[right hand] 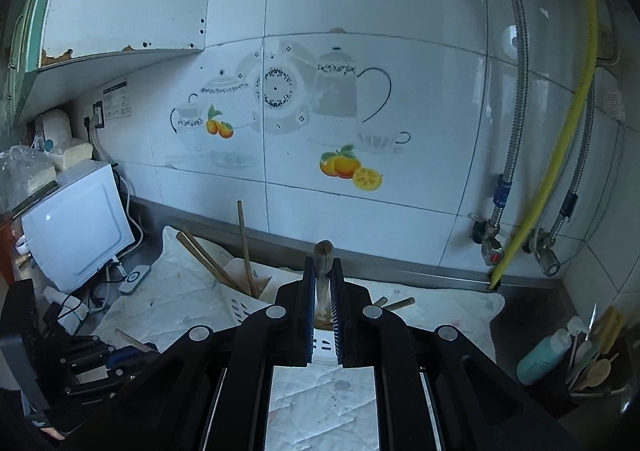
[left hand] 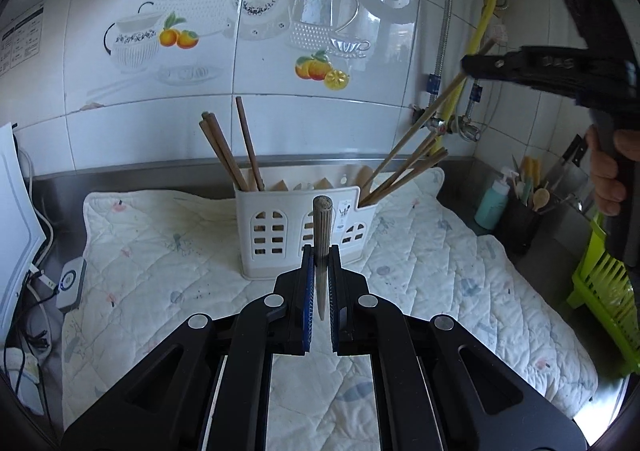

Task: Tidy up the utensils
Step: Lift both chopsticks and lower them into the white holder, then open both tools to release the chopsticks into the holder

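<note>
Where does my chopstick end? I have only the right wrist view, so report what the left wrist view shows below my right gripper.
Observer: The long chopstick in your right gripper slants down to the left. Its lower end reaches the right-hand compartment of the white holder.
Operator: Report what stands in that compartment.
Observer: Several pale chopsticks lean out of it to the right.
Operator: Now give me the left gripper.
Observer: The left gripper is shut on a ribbed chopstick, held upright in front of the holder's middle.
</note>
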The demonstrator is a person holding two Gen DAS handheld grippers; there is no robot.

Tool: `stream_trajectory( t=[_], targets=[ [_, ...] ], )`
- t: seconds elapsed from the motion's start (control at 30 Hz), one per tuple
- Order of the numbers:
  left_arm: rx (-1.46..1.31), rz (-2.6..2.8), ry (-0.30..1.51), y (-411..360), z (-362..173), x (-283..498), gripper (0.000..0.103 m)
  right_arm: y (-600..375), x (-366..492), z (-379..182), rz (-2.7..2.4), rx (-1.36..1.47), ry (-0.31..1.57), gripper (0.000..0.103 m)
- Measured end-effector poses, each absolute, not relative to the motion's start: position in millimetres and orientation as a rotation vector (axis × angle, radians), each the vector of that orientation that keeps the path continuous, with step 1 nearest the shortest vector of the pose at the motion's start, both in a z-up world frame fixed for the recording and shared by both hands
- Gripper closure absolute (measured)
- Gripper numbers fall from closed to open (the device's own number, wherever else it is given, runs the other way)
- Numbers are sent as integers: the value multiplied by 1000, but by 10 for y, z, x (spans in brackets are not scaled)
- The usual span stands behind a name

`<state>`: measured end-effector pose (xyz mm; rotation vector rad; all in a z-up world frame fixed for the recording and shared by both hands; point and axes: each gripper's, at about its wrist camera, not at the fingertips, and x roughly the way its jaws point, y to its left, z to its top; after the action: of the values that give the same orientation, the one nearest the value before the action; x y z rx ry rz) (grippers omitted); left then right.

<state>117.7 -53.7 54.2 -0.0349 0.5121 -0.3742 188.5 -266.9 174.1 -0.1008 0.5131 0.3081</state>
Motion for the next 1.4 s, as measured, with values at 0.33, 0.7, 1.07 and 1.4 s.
stream_trajectory(
  t=[0.33,0.7,1.07,1.4],
  targets=[
    [-12,-382,400,-525,1116,1311,98,-2633,2446,1356,297,-60,650,95],
    [-8,-310,263,-495,1698,1638,98,-2665,2400,1321,272,-93,598,78],
    [-58,-241,349,-454,1444,2160,98,-2708,2060,1282,306,-102,567,70],
    [-83,-235,439,-426,1206,2370,96,-2710,1805,1118,335,-83,569,67]
  ],
)
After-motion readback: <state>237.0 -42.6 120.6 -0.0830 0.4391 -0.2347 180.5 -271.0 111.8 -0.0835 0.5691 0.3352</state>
